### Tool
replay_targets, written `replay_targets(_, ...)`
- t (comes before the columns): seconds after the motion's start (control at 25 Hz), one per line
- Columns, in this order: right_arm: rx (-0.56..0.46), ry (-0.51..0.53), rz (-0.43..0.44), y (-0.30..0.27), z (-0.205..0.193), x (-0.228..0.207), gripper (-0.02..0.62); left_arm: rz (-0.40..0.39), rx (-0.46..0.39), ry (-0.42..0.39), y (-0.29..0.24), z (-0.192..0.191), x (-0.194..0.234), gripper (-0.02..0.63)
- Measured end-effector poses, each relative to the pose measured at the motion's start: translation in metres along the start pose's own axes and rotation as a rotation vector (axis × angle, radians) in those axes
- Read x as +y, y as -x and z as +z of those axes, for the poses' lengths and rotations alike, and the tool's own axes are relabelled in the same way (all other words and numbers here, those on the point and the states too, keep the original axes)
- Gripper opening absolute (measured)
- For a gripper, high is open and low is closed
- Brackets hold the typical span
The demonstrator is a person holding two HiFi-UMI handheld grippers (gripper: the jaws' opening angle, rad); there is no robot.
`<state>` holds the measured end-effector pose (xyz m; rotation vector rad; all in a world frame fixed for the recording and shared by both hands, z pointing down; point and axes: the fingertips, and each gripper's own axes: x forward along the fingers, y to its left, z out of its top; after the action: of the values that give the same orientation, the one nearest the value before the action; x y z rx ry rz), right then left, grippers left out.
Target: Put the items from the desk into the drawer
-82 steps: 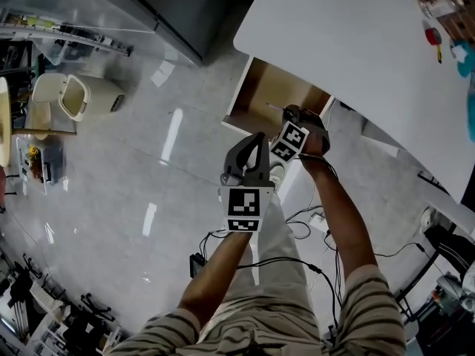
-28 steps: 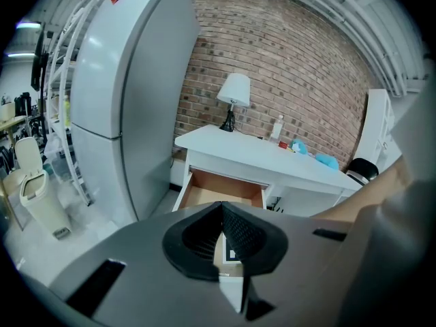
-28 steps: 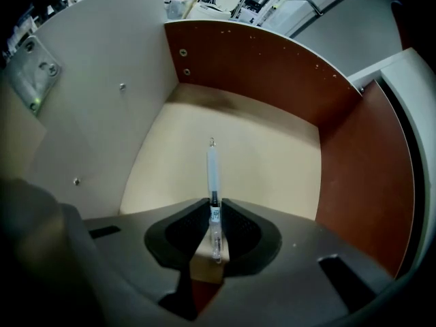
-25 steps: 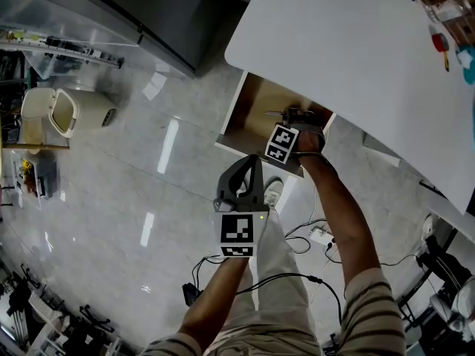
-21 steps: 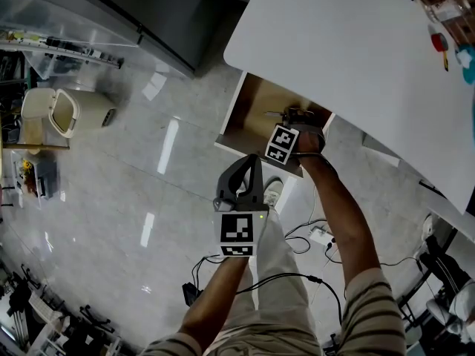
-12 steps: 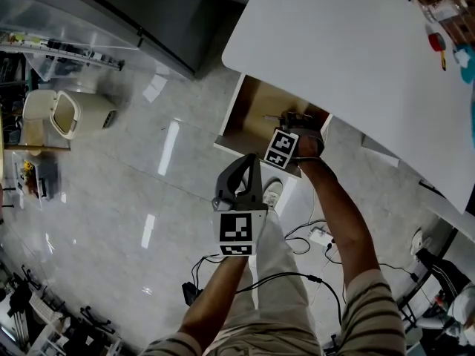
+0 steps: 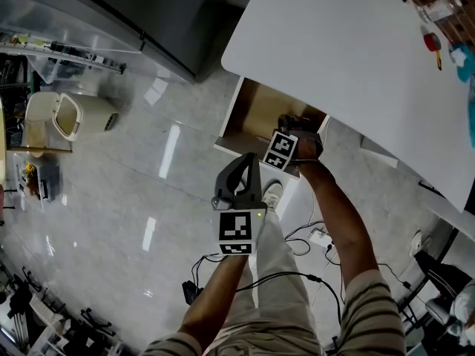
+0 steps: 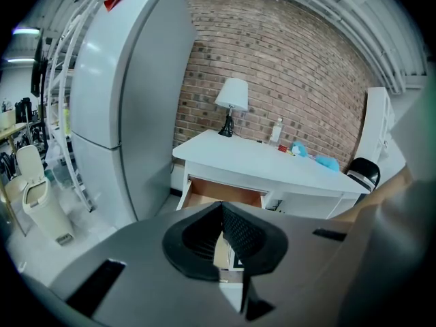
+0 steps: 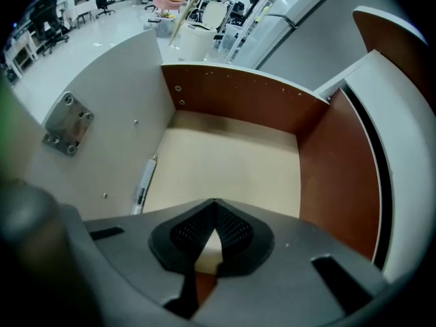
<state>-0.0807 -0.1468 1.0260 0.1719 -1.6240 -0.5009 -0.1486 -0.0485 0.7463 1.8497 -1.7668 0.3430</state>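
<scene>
Right gripper view has the open drawer (image 9: 238, 107) filling the frame, and a single pen (image 9: 144, 180) lies on its floor at about 9 o'clock, tight along the side wall. Rest of the drawer floor is bare as far as I can see.

The right gripper (image 9: 214, 203) hangs over the drawer, pointing steeply down. Its jaws have just snapped together and nothing is caught between them. The left gripper (image 8: 221, 206) is clamped shut on nothing too, held out in front of the drawer and away from everything.

So my read is one item in, plenty to go. In the head view the white desk (image 7: 349, 58) has a little cluster waiting up at 1 o'clock: a clear bottle (image 7: 438, 10), something small and red (image 7: 430, 41) and a teal thing (image 7: 464, 58). I can't tell exactly what those last two are. The left gripper view also shows a table lamp (image 8: 231, 104) on the desk, which I doubt is meant to go in.

Further out there's a big fridge (image 8: 129, 107) beside the desk and a trash bin (image 7: 63, 117) at 9 o'clock on the floor.
</scene>
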Motion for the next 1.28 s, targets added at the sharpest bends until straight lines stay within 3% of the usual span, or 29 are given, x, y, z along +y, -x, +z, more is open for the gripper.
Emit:
replay_targets(0.64,-0.032,-0.065,-0.009,0.039,0.005,-0.005,0.011,0.012,-0.030,-0.019,0.014,0.025,-0.004,0.008)
replay_targets(1.28,-0.167,-0.371,0.001,0.126,0.027,-0.029,0.011,0.011,-0.041,-0.052,0.034,0.047,-0.008,0.008)
